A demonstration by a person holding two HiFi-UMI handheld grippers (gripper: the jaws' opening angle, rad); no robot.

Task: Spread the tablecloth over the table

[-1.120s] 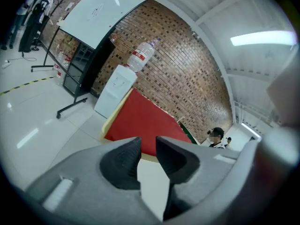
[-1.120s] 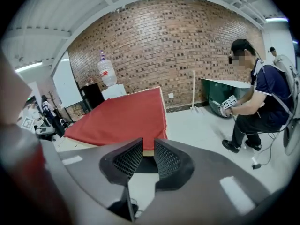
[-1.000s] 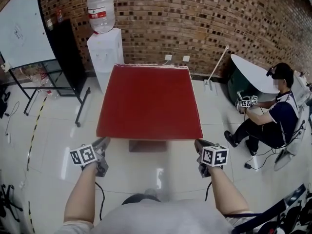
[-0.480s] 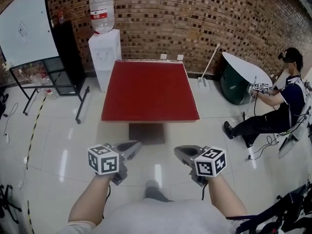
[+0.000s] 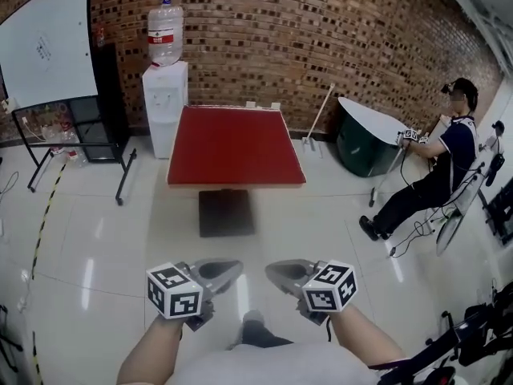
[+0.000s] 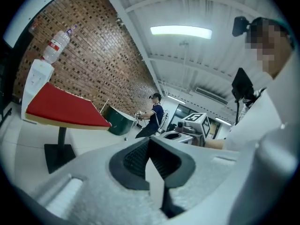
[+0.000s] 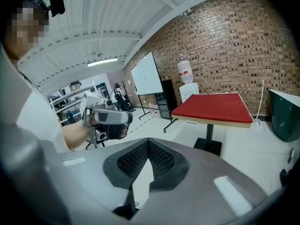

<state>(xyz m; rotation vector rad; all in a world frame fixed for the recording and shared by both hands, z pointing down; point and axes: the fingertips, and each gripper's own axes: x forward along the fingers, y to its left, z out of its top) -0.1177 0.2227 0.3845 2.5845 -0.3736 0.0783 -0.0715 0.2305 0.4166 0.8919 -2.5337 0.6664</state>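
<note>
the red tablecloth [image 5: 232,144] lies flat over the whole bench [image 5: 226,212] top, so the spreading looks done, with the left hand-held gripper [image 5: 224,269] and right hand-held gripper [image 5: 280,271] well off its near edge, both pinched closed and empty, and probably only an edge check left.

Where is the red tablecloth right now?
The tablecloth lies spread on the table at the head view's upper centre, just right of the water dispenser, before the brick wall, far ahead of the left claw and right claw.
</note>
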